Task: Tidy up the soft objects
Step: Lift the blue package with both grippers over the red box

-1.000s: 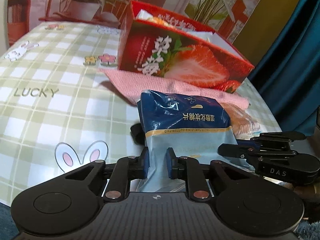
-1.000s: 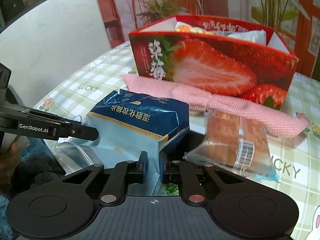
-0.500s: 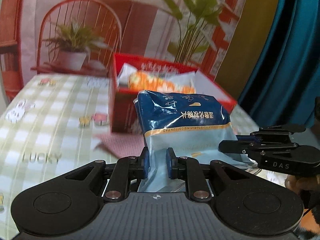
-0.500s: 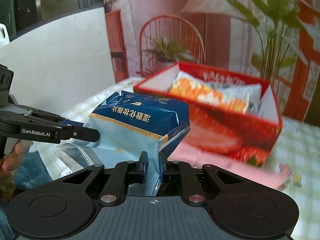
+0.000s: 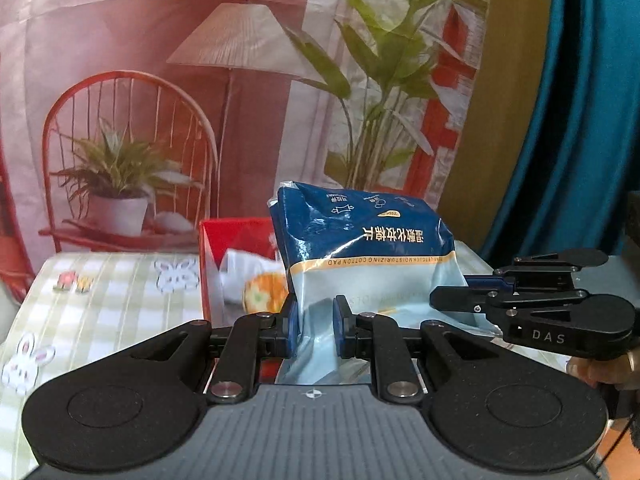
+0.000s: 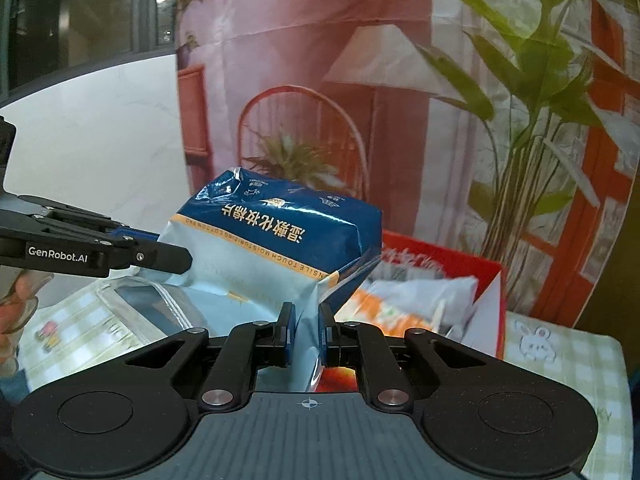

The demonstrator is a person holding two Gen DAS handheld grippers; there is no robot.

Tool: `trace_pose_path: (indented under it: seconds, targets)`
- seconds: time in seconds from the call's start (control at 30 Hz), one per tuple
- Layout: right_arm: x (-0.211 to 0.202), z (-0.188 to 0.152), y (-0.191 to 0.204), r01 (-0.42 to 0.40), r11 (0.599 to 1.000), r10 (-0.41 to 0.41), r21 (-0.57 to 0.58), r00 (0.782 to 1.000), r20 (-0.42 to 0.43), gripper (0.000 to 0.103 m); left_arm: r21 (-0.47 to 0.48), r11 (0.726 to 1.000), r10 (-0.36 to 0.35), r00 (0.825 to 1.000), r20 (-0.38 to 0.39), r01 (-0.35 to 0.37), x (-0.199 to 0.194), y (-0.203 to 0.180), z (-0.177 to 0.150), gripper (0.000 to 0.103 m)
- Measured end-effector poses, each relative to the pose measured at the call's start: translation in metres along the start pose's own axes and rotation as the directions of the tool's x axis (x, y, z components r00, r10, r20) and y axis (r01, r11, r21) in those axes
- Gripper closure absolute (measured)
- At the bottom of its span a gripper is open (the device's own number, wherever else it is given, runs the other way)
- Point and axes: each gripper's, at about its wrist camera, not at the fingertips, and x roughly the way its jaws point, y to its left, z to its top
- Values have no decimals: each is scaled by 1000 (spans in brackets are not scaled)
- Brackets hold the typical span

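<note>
Above table (image 5: 100,296), in air: blue pack (image 5: 360,248) of cotton pads, held by both grippers. Left gripper (image 5: 314,330) clamped on pale lower edge of pack, pads pinching film. Right gripper (image 6: 304,334) clamped on same pack at other bottom corner, film bunched between pads. Pack upright, print upside down. Red box (image 6: 476,268) behind and below pack, open top, white and orange packets (image 6: 404,300) inside. Checked cloth with rabbits covers table. Printed backdrop (image 5: 240,80) behind.
</note>
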Motion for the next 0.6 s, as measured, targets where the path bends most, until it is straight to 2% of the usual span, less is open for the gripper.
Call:
trace_pose_path:
  seconds: [0.13, 0.2, 0.37, 0.47, 0.6]
  targets:
    - [33, 10, -25, 32, 998, -32, 58, 999, 9, 92, 56, 998, 42, 999, -1, -42, 38, 0, 12, 84]
    - [52, 12, -33, 55, 996, -55, 71, 998, -8, 92, 61, 997, 58, 998, -28, -56, 56, 3, 16, 84]
    - [92, 6, -38, 106, 994, -103, 29, 990, -96, 92, -8, 998, 53, 992, -118, -54, 93, 19, 15, 84]
    - [107, 0, -41, 119, 992, -113, 34, 984, -137, 92, -9, 998, 54, 986, -159, -56, 112, 23, 13, 84]
    - [126, -6, -51, 131, 989, -114, 68, 971, -212, 92, -62, 997, 37, 967, -253, -54, 135, 33, 6, 84]
